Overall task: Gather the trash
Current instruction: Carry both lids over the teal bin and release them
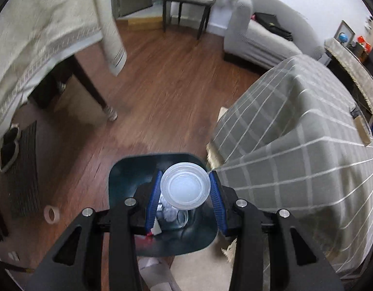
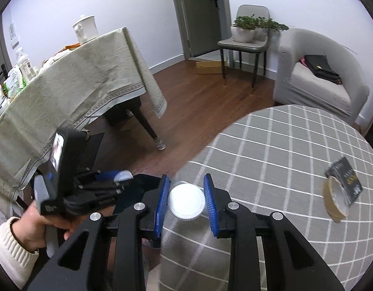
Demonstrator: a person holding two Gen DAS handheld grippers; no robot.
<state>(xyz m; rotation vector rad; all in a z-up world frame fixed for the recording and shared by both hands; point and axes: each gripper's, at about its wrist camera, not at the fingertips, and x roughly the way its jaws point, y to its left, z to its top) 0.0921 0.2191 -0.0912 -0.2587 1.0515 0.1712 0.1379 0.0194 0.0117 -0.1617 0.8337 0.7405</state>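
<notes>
Over the bin, left wrist view: our left gripper [image 1: 185, 194] clamps a clear plastic cup [image 1: 185, 188] above the dark bin [image 1: 128, 177]; light, crushable, so we hold its sides gently.
Right wrist view: our right gripper [image 2: 186, 202] pinches a white paper cupcake liner [image 2: 185, 203] over the checked tablecloth [image 2: 283, 150]; flimsy, weightless.

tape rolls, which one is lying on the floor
The small pale tape roll lies on the wooden floor beside the dark mat, in the left wrist view. The other, a brown tape roll, sits on the checked tablecloth.

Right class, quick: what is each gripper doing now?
Left gripper: shut on a clear plastic cup.
Right gripper: shut on a white ribbed cap.
</notes>
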